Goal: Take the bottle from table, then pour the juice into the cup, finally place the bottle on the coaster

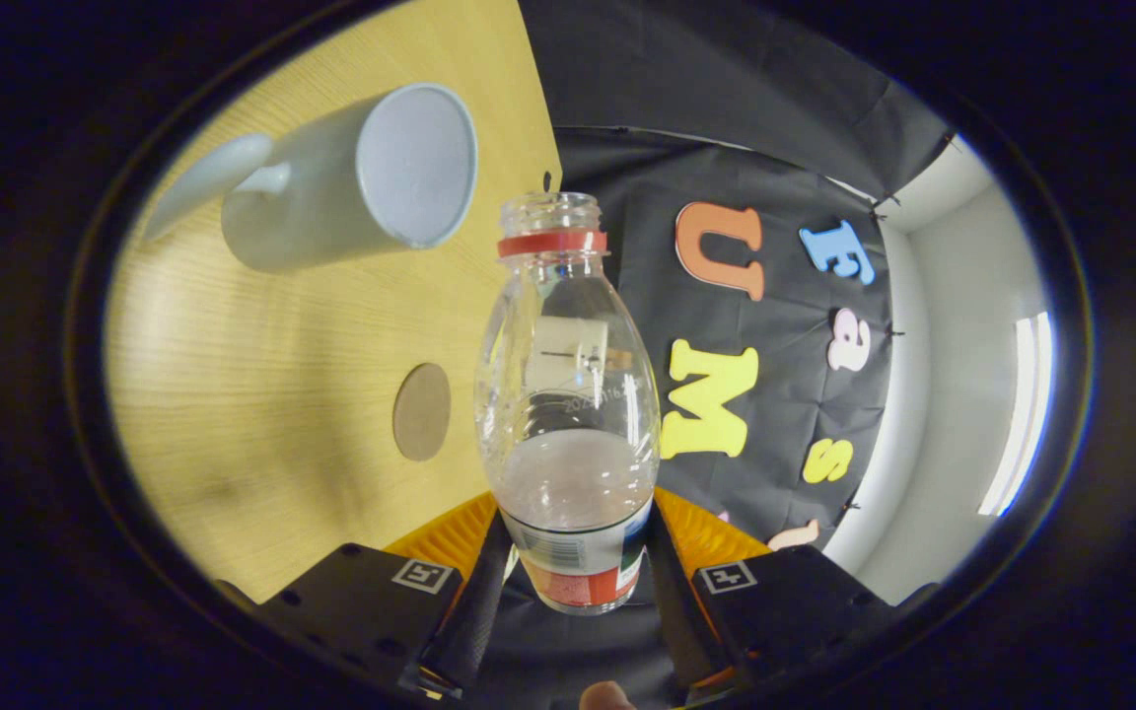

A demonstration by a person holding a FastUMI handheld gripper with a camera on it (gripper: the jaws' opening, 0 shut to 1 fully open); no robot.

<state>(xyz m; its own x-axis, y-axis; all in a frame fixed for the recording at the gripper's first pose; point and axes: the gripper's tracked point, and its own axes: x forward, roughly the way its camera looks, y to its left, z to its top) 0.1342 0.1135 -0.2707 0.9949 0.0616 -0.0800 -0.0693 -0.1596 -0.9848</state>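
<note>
Cup: white, on the counter, mouth toward the bottle for pouring. Coaster: round, bare, awaiting the bottle. Bottle: uncapped, part-full, pinched at its base by the gripper, tipped cupward.

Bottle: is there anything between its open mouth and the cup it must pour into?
Nothing visible does. The tongs are shut on the bottle, and its uncapped mouth points near the rim of the cup. Bare table lies between them; the coaster sits aside, nearer the tongs.
</note>
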